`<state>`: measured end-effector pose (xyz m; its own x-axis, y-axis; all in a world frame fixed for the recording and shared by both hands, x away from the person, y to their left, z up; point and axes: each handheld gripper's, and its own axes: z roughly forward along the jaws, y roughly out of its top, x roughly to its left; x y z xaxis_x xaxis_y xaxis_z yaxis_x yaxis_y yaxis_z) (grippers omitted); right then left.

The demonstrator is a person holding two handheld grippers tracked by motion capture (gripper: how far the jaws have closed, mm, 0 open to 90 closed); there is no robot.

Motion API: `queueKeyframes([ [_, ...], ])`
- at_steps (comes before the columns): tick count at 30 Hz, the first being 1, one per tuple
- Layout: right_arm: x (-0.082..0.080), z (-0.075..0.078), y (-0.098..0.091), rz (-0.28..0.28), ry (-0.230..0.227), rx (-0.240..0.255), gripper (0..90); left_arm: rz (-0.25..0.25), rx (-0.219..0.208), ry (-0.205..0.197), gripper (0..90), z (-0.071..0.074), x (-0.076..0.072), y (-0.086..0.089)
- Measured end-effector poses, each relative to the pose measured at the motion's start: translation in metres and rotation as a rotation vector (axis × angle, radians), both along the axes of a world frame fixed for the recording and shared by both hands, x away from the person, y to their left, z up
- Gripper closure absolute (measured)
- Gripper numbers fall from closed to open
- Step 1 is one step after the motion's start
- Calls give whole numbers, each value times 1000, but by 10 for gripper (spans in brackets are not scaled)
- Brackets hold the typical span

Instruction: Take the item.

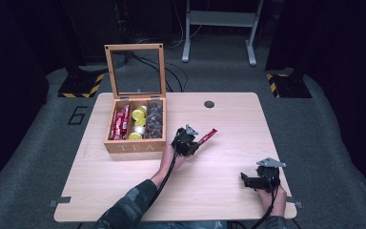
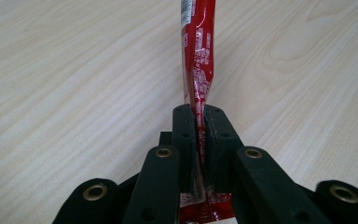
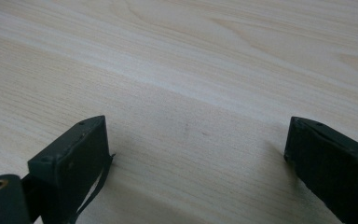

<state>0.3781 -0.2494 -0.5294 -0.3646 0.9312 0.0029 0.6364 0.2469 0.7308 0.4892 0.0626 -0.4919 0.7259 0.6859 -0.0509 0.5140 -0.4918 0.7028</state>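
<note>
My left gripper [image 1: 195, 143] is shut on a long red sachet [image 1: 208, 136], held just right of the wooden tea box [image 1: 134, 147]. In the left gripper view the red sachet [image 2: 197, 56] stands pinched between the two black jaws of the left gripper [image 2: 199, 116], above the bare tabletop. My right gripper [image 1: 245, 180] rests low near the table's front right corner. The right gripper [image 3: 196, 140] is open in its own view, with only wood grain between the wide-apart jaws.
The tea box has its glass lid [image 1: 136, 69] standing open at the back. Inside are red sachets [image 1: 120, 123], yellow and white capsules [image 1: 138, 121] and dark packets [image 1: 155, 121]. A round grommet [image 1: 209, 104] sits at the table's far edge.
</note>
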Motion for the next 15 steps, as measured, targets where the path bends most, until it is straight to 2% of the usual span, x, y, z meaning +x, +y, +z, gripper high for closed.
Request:
queueKeyframes([
  [6,0,0,0,0,0,0,58,11,14,28,833,-8,4,-1],
  [15,0,0,0,0,0,0,58,19,29,36,830,-15,7,-2],
])
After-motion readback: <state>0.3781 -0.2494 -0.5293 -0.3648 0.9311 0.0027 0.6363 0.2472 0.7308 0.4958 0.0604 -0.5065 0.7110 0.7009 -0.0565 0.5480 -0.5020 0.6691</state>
